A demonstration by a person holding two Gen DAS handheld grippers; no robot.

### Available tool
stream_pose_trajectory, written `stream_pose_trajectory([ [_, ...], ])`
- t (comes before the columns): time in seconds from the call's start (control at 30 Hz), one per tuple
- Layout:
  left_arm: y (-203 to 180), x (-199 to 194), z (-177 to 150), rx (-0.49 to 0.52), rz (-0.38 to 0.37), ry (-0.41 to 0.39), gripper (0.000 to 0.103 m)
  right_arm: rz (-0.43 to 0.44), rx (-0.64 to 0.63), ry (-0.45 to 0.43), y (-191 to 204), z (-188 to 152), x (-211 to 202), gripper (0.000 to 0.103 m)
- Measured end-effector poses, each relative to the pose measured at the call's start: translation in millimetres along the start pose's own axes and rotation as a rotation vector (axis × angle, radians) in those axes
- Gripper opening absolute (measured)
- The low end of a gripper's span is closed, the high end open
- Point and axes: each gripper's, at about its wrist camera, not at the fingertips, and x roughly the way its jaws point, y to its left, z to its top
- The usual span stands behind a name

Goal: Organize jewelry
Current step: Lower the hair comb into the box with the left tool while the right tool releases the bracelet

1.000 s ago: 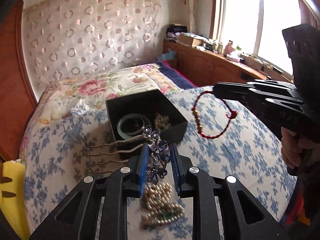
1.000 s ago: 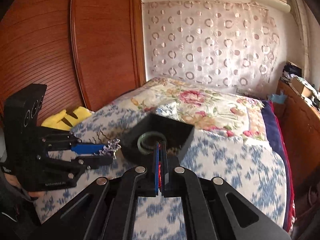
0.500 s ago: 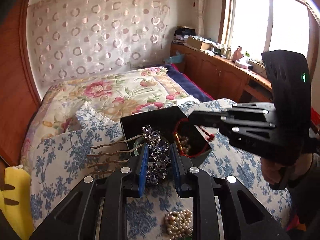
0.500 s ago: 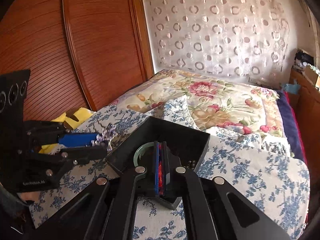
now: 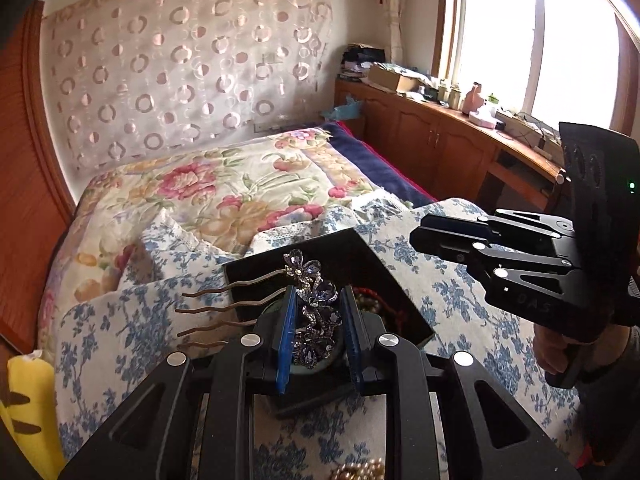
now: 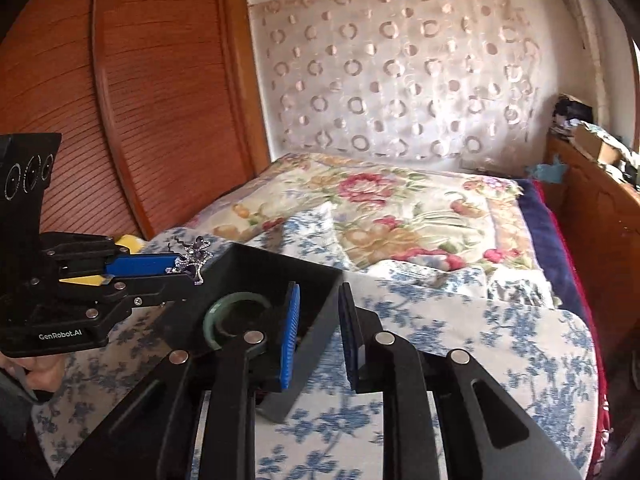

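My left gripper point(image 5: 318, 296) is shut on a hair comb point(image 5: 316, 308) with purple rhinestone flowers and wavy bronze prongs pointing left. It hovers over the near edge of the open black box point(image 5: 340, 252) on the blue-flowered bedspread. The box holds a green bangle point(image 6: 236, 312), beads and the red string bracelet point(image 5: 400, 314). My right gripper point(image 6: 319, 296) is over the box's right side; its jaws are opening and nothing is between its blue pads. From the right wrist view, the left gripper point(image 6: 176, 266) and hair comb point(image 6: 196, 258) are at the box's left corner.
A pearl piece point(image 5: 356, 470) lies on the bedspread below the left gripper. A yellow cushion point(image 5: 28, 400) sits at the bed's left edge by the wooden headboard point(image 6: 120, 120). A floral quilt point(image 5: 240, 192) covers the far bed; a wooden cabinet point(image 5: 460, 148) runs under the window.
The right gripper carried the red bracelet over the box and parted its jaws; the bracelet now lies inside. The left gripper moved forward with the hair comb to the box's near edge.
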Motion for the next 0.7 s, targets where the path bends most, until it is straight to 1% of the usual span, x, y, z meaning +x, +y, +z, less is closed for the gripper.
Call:
stream_pose_trajectory([
  [0.17,-6.0,21.0,3.3,0.010,-0.010,0.027,0.021,-0.011,0.018,0.017,-12.2,-3.9,5.8,0.022],
  [0.37,-10.4,37.4,1.8,0.016,-0.011,0.056,0.021,-0.012,0.022,0.020,-14.4,-6.0,9.7,0.022],
  [0.57,-14.1,33.8,3.4,0.027,-0.011,0.045,0.021,-0.017,0.024,0.016,-14.5,-5.0,10.8,0.022],
  [0.7,-13.4,20.3,-2.5,0.017,-0.013,0.031,0.021,-0.025,0.009,0.011,-10.2,0.9,5.5,0.022],
])
